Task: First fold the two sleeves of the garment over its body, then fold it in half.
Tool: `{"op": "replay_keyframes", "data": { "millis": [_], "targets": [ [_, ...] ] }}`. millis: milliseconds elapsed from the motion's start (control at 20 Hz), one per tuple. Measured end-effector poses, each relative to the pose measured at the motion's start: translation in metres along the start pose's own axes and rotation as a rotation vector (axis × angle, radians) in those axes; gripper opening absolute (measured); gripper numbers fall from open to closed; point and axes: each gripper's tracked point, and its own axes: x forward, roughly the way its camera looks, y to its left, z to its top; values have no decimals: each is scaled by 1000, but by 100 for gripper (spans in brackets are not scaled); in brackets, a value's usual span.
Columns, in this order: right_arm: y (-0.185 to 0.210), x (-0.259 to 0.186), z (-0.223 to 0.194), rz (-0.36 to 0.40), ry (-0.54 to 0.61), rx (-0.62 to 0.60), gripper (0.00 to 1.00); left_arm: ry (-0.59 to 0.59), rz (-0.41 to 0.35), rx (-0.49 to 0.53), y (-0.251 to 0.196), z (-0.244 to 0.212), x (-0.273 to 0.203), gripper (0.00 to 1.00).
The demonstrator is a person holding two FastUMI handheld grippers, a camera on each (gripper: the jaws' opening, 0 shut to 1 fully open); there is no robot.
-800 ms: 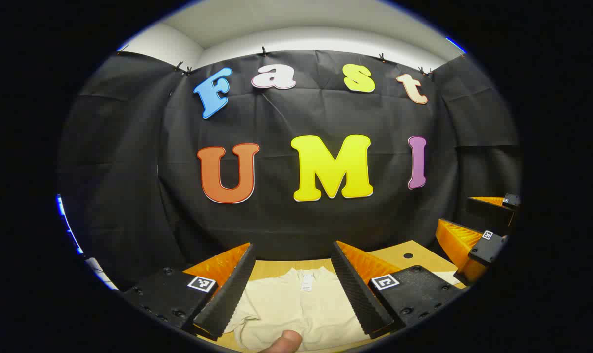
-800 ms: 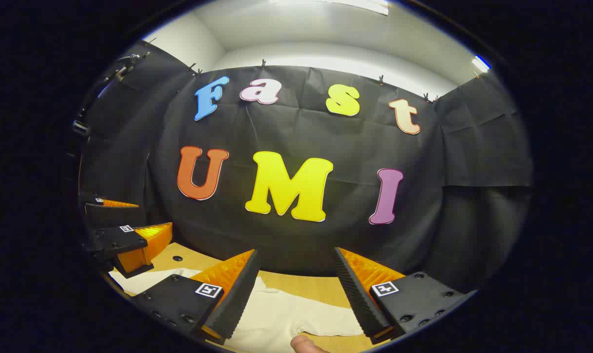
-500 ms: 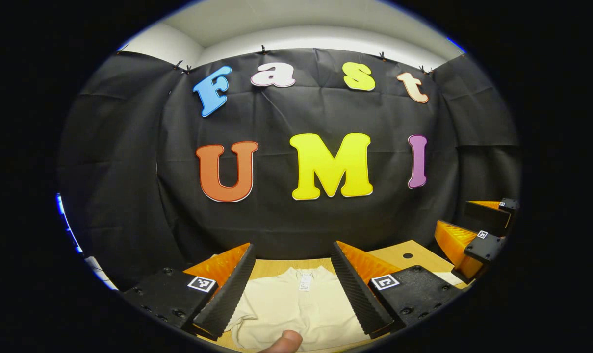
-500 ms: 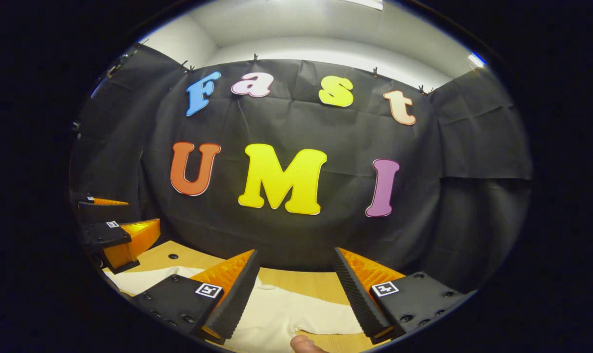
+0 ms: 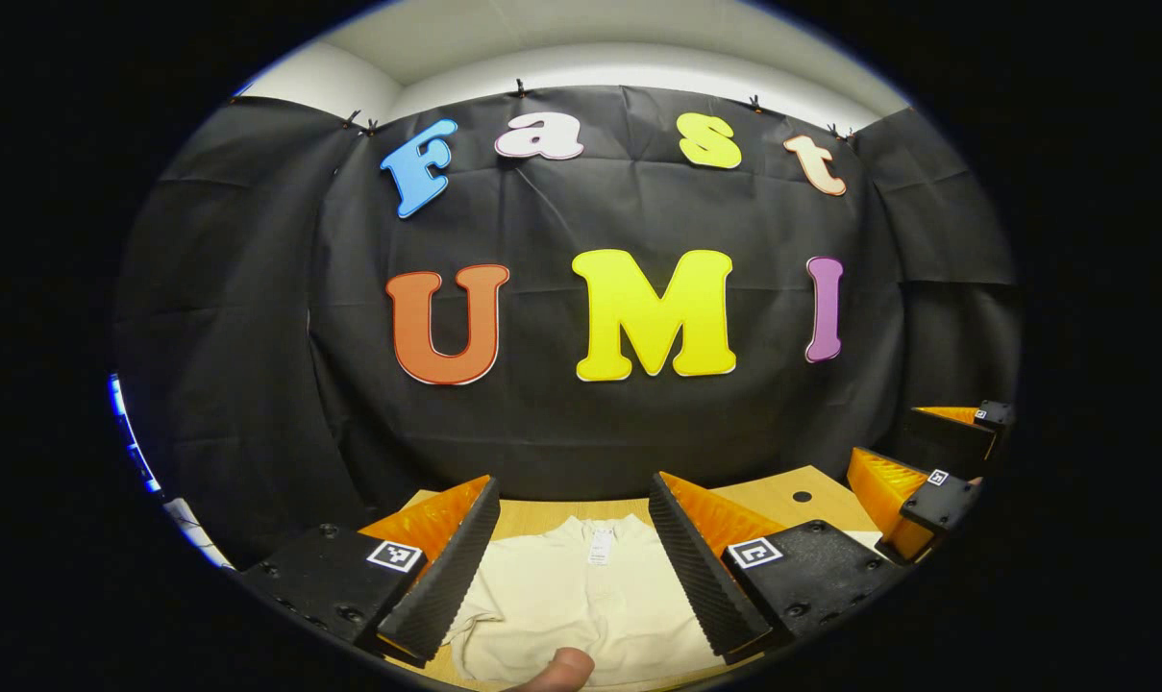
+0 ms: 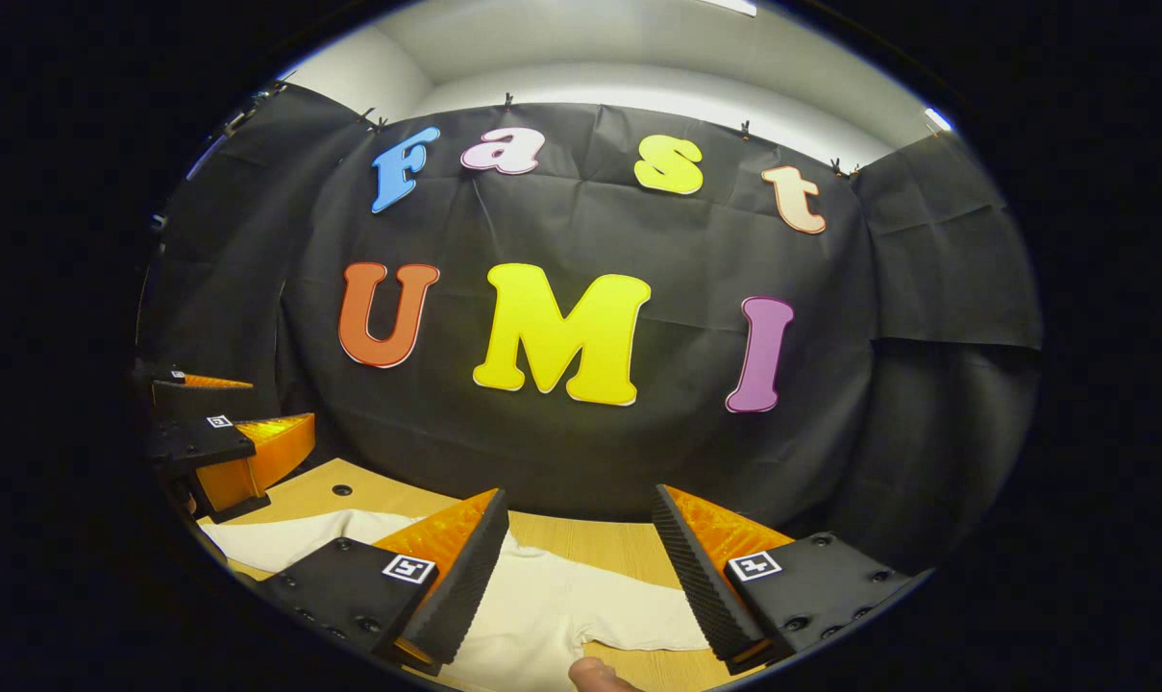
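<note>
Left gripper view: compared with 0.8 s ago the camera tips slightly down, so more of the wooden counter (image 5: pixel 542 517) shows at the far edge, and the other gripper at the right rim sits a bit lower and farther out. The left gripper (image 5: pixel 573 562) hangs above the counter with its jaws spread wide, released, nothing between them and touching nothing. The cream garment (image 5: pixel 581 601) lies flat on the counter below the gap between the fingers, collar and neck tag (image 5: pixel 599 546) pointing toward the far edge; a crumpled fold sits near the left finger. A fingertip (image 5: pixel 559 668) of the holding hand pokes in at the bottom. The right gripper (image 5: pixel 912 461) shows at the right, over the counter's right side, jaws apart.

Right gripper view: the camera is also tipped a little lower than before; the garment (image 6: pixel 552 615) reaches further up, more counter (image 6: pixel 590 538) is visible. The right gripper (image 6: pixel 581 567) is wide open, empty, clear of the cloth. The garment spreads across the counter beneath it, one sleeve (image 6: pixel 283 538) stretching toward the left edge. The left gripper (image 6: pixel 225 442) sits at the left rim above that sleeve's end, jaws parted. A small dark hole (image 6: pixel 342 489) marks the counter near it. A fingertip (image 6: pixel 595 676) shows at the bottom.
</note>
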Motion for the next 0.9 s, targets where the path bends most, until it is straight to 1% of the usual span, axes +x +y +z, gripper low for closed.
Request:
{"op": "replay_keyframes", "data": {
  "millis": [550,650,750,900],
  "targets": [
    [-15,6,-4,-28,4,20,94,9,0,-6,-2,-2,3,99],
    [-30,9,-10,-56,19,28,94,3,0,-2,-5,1,3,99],
    [-54,15,-21,-105,46,51,94,-7,3,-3,-6,4,1,99],
    [-107,24,-36,-203,62,58,94,-13,17,-2,-8,5,1,99]
  ]
}}
